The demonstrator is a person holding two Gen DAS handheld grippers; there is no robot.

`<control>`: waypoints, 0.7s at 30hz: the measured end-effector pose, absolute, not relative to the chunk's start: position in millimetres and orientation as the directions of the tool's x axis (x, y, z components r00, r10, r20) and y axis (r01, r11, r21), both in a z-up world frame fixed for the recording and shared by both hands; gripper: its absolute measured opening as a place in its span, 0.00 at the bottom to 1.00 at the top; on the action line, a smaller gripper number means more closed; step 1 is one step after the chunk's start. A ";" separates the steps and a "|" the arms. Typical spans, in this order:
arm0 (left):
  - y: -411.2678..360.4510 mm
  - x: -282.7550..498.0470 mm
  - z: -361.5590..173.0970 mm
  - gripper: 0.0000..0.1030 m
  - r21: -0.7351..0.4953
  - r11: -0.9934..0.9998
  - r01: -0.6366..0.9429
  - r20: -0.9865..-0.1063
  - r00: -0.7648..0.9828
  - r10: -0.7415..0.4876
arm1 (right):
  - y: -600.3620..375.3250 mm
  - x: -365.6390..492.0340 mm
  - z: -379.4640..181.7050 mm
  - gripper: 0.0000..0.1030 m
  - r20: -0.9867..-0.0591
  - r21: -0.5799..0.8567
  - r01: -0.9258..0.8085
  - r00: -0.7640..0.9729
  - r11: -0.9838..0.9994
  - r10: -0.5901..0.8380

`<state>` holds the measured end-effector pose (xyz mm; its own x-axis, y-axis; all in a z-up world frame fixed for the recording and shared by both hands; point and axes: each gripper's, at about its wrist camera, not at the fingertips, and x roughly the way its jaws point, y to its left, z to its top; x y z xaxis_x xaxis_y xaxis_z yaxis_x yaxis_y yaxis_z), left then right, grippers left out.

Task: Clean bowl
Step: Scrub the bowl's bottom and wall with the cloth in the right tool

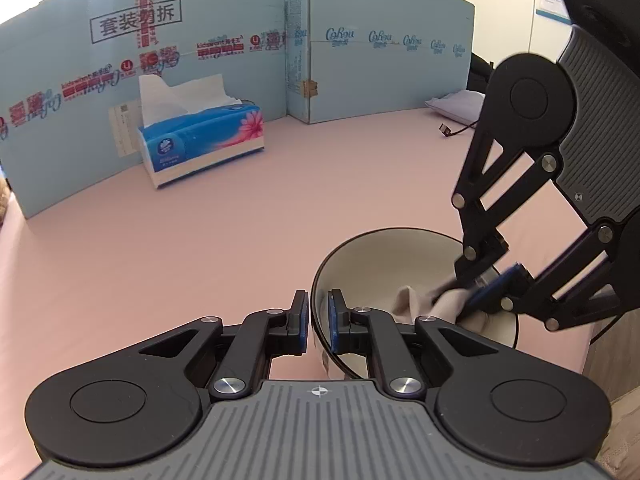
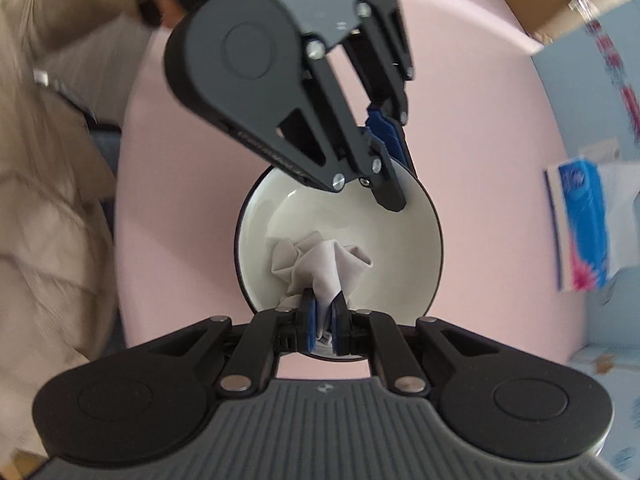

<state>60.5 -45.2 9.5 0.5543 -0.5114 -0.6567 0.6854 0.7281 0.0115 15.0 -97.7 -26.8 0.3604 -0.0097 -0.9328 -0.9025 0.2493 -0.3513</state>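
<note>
Gripping the near rim of a bowl between its blue pads, the left tool has one finger outside the dark wall and the other inside the cream interior, clamped on the edge. The bowl sits on a pink surface, toward the lower right of the left wrist view, and appears tipped toward the right tool. That right tool points steeply down into the bowl, its jaws pressed together on a crumpled pale grey cloth, which bunches out ahead of the pads and lies against the cream inner wall and floor of the bowl. In the left wrist view the same cloth shows as a beige fold under the right tool, low inside the bowl. Seen from the right wrist, the left tool comes in from above and meets the far rim.

Well apart from the bowl, at the back of the surface, a blue tissue box with a pink flower print stands with a white sheet drawn up from its top, just before a light blue cardboard screen printed with logos. A person's beige padded sleeve fills the left edge of the right wrist view, blurred.
</note>
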 end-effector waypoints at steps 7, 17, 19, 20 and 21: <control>-46.8 58.3 8.3 0.17 0.026 0.718 0.695 -0.655 0.555 -0.513 | -92.5 14.5 -33.2 0.08 -0.878 -0.479 -0.866 0.475 0.145 -0.061; -47.4 58.4 8.8 0.17 0.020 0.717 0.697 -0.657 0.550 -0.516 | -79.8 22.7 -36.5 0.07 -0.815 -0.579 -0.812 0.580 0.067 -0.014; -47.1 58.7 8.7 0.17 0.019 0.717 0.697 -0.657 0.549 -0.517 | -80.3 26.0 -34.8 0.07 -0.820 -0.572 -0.818 0.572 0.065 -0.018; -47.1 58.6 8.6 0.17 0.018 0.717 0.697 -0.657 0.549 -0.517 | -81.4 27.6 -33.7 0.06 -0.824 -0.566 -0.822 0.566 0.064 -0.023; -47.1 58.6 8.6 0.17 0.018 0.717 0.697 -0.656 0.549 -0.517 | -81.1 30.3 -31.4 0.06 -0.828 -0.560 -0.826 0.559 0.066 -0.029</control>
